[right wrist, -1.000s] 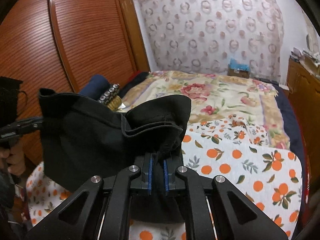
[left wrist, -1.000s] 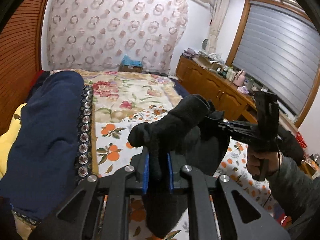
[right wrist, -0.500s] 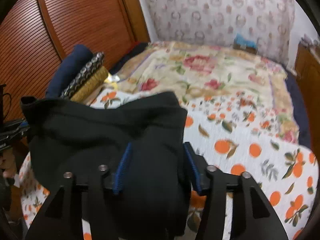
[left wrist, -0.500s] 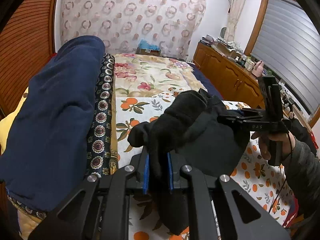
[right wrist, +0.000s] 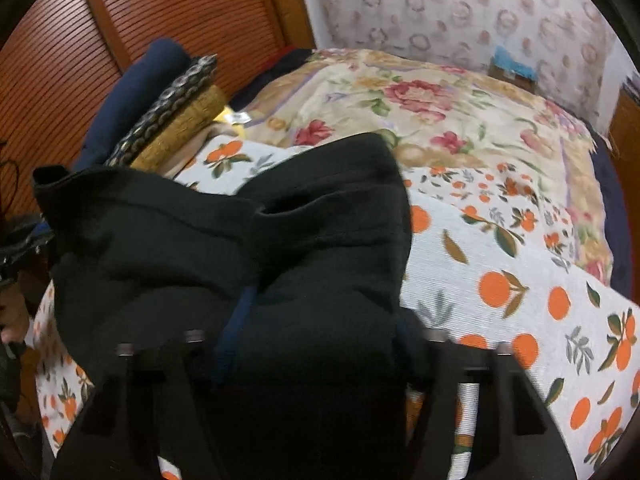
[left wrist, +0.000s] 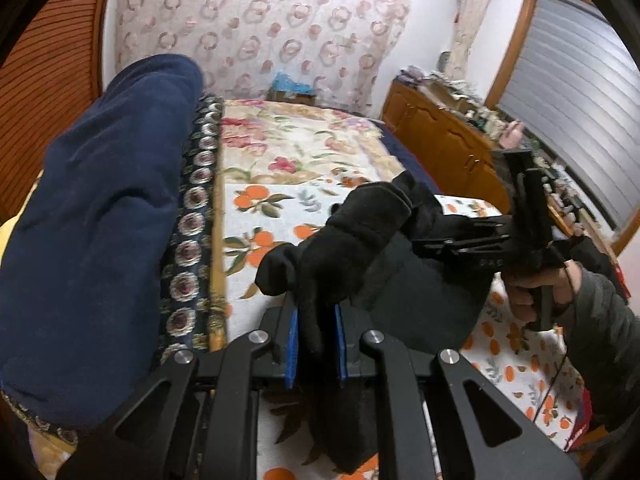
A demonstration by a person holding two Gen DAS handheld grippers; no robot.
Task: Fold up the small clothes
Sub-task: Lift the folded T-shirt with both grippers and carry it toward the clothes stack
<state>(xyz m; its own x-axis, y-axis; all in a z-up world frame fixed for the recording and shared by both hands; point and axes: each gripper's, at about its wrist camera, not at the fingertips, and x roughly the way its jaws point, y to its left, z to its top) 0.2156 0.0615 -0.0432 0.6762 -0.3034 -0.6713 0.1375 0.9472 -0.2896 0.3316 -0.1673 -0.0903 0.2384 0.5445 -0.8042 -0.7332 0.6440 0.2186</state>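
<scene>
A: Where's the cloth (left wrist: 420, 280)?
B: Hung low over the orange sheet (right wrist: 500, 292). Left gripper (left wrist: 316, 344) pinches one corner; right gripper (right wrist: 316, 344) has just been closing, cloth between its jaws.
A: Step?
B: Regripping, I'd judge. Next: lay it flat.

**A bedroom with a patterned bed and wood panelling**

A bed (left wrist: 304, 148) fills the room, spread with a cream floral quilt (right wrist: 420, 96) and a white orange-print cover (right wrist: 500, 280). A rolled navy blanket (left wrist: 100, 208) lies along a ribbed reddish-brown wooden wall (right wrist: 168, 12). A ring-patterned pink curtain (left wrist: 260, 20), low wooden cabinets (left wrist: 440, 140) and grey window blinds (left wrist: 568, 92) stand behind.
</scene>
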